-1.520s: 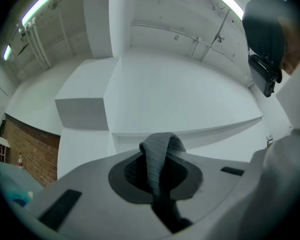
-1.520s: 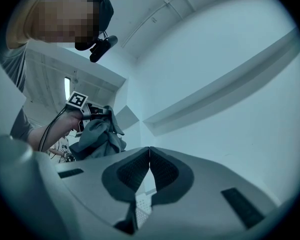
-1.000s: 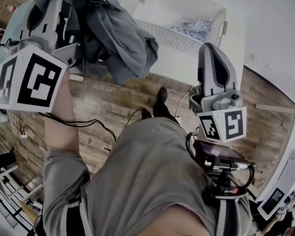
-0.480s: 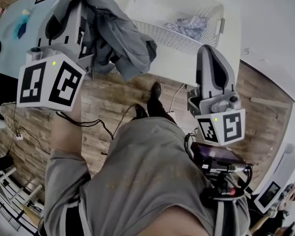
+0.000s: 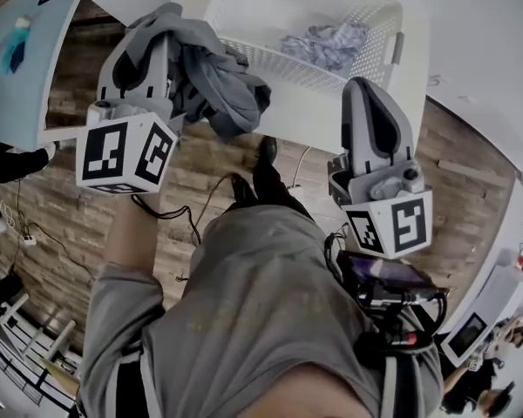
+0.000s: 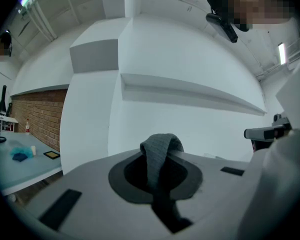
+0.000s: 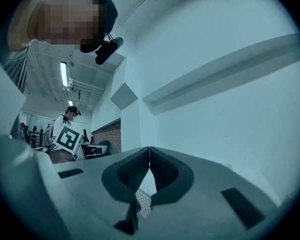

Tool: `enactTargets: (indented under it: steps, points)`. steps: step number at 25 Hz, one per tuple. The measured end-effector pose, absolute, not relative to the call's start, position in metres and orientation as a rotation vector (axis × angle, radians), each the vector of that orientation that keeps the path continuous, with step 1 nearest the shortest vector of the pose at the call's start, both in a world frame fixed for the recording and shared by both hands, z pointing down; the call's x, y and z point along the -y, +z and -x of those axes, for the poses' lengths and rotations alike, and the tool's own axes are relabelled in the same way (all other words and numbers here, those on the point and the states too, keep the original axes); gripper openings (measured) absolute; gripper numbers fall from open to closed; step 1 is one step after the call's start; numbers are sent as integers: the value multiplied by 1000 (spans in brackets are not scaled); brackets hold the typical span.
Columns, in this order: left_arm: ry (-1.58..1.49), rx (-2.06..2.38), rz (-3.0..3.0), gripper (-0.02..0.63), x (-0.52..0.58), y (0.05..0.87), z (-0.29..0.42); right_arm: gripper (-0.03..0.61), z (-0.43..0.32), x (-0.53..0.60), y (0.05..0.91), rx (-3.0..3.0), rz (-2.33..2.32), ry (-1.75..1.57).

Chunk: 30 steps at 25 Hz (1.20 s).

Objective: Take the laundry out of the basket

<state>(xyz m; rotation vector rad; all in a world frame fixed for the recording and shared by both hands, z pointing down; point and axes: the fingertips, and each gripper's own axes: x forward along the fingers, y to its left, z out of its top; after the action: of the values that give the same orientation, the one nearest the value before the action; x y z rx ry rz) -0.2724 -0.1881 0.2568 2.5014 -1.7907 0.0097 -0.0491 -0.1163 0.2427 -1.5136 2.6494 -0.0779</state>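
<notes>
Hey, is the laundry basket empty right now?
No, a crumpled patterned cloth lies inside the white basket, while the left gripper holds a grey garment outside it.

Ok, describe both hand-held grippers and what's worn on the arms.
The left hand-held gripper and the right hand-held gripper are light grey tapered shells with dark oval pad insets. Each carries a white cube printed with black square markers. A black cable hangs below the left one. The left arm has a grey short sleeve.
</notes>
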Motion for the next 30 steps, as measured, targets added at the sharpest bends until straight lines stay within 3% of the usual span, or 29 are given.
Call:
enactTargets:
  steps: [8,19,24,30]
  points:
    - [5,1807,-2411,26,210,339,274,8,56,134,254,-2700,1469,-124]
    - [7,1869,-2449,28,223,356,272,8,64,145,269,-2733,1467,-161]
    - [-2,1832,-2439,127,221,355,270,8,66,145,268,-2734,1465,-153]
    - [-5,1825,-2440,155,207,348,272,8,71,141,272,-2736,1467,-160]
